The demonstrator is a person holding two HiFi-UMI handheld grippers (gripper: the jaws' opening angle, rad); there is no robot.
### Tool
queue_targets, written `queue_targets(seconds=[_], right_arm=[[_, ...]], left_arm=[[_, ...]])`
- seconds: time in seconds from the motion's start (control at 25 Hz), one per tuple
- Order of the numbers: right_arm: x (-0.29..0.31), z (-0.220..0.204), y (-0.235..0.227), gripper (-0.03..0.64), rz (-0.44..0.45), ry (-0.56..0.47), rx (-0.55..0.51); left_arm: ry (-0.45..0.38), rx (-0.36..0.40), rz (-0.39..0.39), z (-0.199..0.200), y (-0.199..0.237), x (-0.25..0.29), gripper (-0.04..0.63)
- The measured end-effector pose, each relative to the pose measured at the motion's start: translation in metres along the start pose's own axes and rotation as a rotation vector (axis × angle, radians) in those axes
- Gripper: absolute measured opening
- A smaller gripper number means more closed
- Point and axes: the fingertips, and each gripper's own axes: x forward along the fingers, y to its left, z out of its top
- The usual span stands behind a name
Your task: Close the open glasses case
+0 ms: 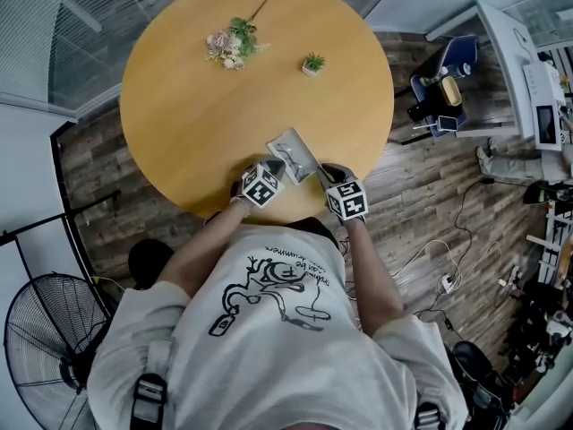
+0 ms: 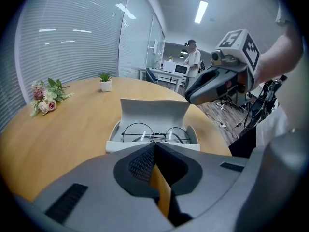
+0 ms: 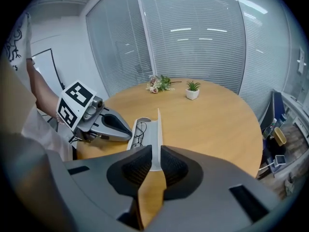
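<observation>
A light grey glasses case point(image 1: 291, 153) lies open near the front edge of the round wooden table point(image 1: 179, 124). In the left gripper view its lid point(image 2: 153, 111) stands upright behind round wire glasses point(image 2: 153, 133) in the tray. My left gripper point(image 2: 154, 146) is shut with nothing in it, its tips just short of the case's front wall. In the right gripper view the lid point(image 3: 158, 124) shows edge-on, and my right gripper point(image 3: 155, 151) is shut on its near end. In the head view both grippers, left point(image 1: 271, 172) and right point(image 1: 325, 174), flank the case.
A flower bunch point(image 1: 233, 43) and a small potted plant point(image 1: 312, 63) sit at the table's far side. The table edge is right below the grippers. A fan point(image 1: 45, 348) stands at the lower left, a cluttered desk point(image 1: 501, 52) to the right. A person point(image 2: 193, 57) stands far off.
</observation>
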Motion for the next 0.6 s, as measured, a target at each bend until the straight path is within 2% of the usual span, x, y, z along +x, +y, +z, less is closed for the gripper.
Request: queue_targets(seconds=[0.16,0.6], right_arm=[[0.001,-0.001,-0.007,0.077,-0.051,0.006,-0.013],[0.012,0.001,0.001,0.059,-0.022,0.043,-0.058]], left_arm=[[0.001,-0.002,-0.012,-0.003,-0.002,-0.002,0.02],[0.011,0.012,-0.019,0.0,-0.003,-0.001,0.02]])
